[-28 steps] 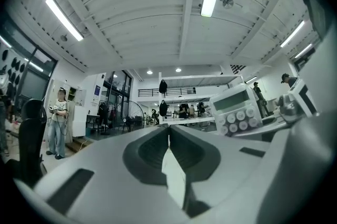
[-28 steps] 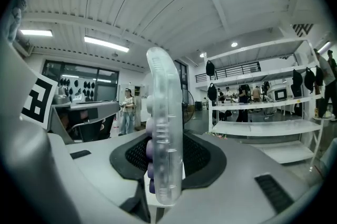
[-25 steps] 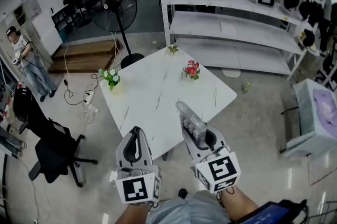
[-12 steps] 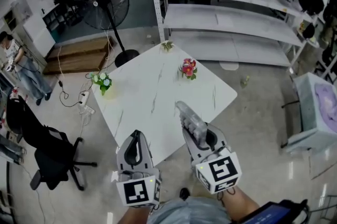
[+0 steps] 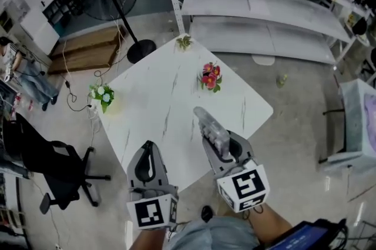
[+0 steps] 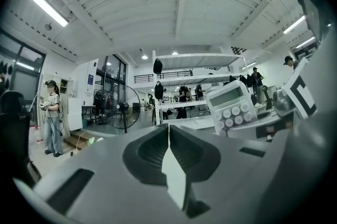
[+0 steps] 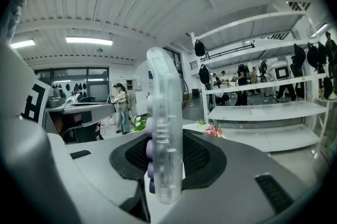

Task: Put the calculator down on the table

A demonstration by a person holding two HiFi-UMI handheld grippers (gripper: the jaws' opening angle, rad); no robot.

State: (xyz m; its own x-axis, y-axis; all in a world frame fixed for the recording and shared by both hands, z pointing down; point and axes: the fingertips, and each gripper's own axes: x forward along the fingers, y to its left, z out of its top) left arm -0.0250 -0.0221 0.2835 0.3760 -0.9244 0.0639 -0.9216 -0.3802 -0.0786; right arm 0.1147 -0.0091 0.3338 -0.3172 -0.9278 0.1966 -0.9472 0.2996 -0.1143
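White marble table (image 5: 154,103), shelving (image 5: 264,7) behind, right tool (image 5: 222,150) clamping calculator (image 5: 208,124), left tool (image 5: 147,150) closed, empty

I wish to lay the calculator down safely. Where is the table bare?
The middle of the table is bare, from the white flowers at the left corner to the red flowers. The right corner past the red flowers is free too. Only the far corner, by the small plant, is tight.

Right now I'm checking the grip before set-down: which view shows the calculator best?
The right gripper view: the calculator stands edge-on, clamped between the jaws. The left gripper view shows only its display and keys; the head view shows it jutting from the right gripper toward the table.
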